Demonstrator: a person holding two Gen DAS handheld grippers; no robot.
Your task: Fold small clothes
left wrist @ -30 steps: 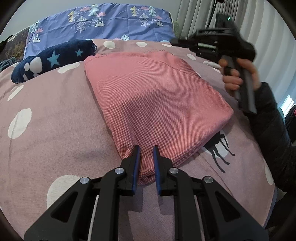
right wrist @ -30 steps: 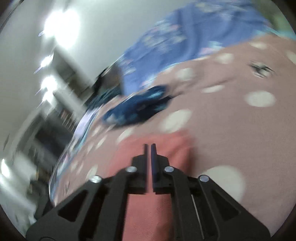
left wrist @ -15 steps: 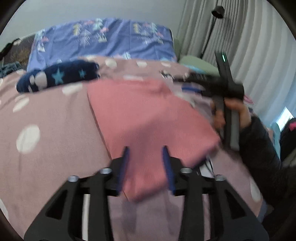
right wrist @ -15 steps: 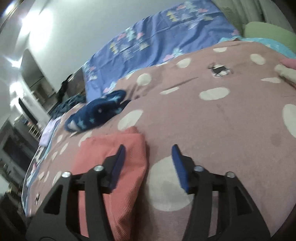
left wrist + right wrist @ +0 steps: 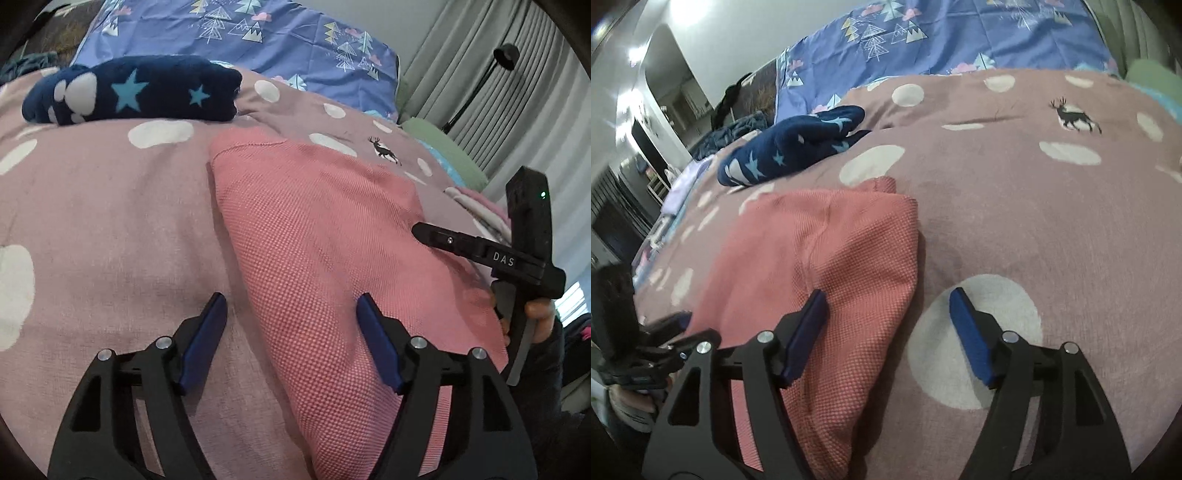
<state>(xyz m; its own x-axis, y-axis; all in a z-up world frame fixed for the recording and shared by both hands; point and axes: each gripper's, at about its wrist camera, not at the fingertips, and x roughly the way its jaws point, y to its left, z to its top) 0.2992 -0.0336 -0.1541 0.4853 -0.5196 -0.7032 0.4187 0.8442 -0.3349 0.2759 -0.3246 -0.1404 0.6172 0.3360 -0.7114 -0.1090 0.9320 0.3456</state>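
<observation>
I am looking across a bed covered by a dusty pink bedspread [image 5: 110,229] with white dots and small deer prints, a blue pillow with tree patterns [image 5: 236,37] at its head. In the middle of the bedspread lies the task's thing, a coral waffle-knit garment [image 5: 317,236], folded into a thick flat wedge with one corner towards me. Beyond it, well apart, sits a rolled navy fleece with stars and paw prints [image 5: 133,92].

My left hand-held gripper [image 5: 291,314] hovers over the near left edge of the garment with its blue pads spread wide, gripping nothing. My right hand-held gripper [image 5: 888,306] is equally wide open and empty, its left pad above the garment's right edge, its right pad over a white dot on the bedspread.

I judge that a fold has just been laid down and let go. The next move, I think, calls for either pressing the bundle flat or pinching both layers of one edge together for another fold, low enough to catch the bottom layer.

A second ago both pairs of jaws were nearly shut, the left one at the garment's near corner; half a second ago they were part open, and now they stand fully spread, with the garment lying flat
</observation>
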